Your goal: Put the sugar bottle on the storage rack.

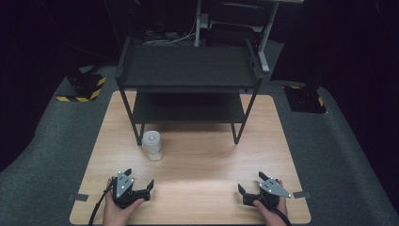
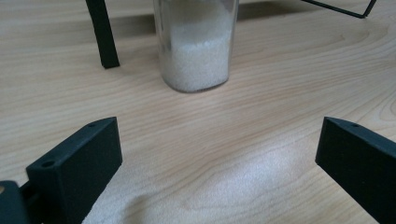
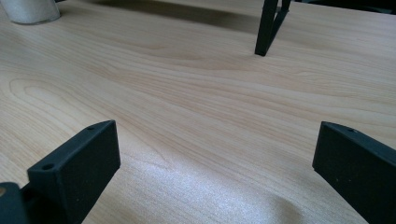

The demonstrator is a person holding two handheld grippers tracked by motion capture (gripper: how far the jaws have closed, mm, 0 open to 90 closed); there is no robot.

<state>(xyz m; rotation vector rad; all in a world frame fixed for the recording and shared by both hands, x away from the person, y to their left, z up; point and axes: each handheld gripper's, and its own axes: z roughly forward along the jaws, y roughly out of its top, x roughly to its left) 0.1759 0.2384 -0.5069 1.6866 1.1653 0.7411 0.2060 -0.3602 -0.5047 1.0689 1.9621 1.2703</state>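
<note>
Left hand-held gripper (image 1: 139, 188): matte black body, grey three-cornered plate on top dotted with small pale markers, black cable trailing off its rear toward the bottom edge. Right hand-held gripper (image 1: 250, 184): same black build, same grey dotted plate, its cable running off behind. In the gripper views each jaw is a blocky black slab with flat faces and a small round screw hole near its upper edge; hands bare, no sleeves seen.

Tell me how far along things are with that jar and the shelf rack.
Nothing looks done yet. The jar of white granules stands on the table by the black shelf rack, whose shelves hold nothing. The left gripper and right gripper rest near the table's front edge, jaws open. Any move of the jar remains.
</note>
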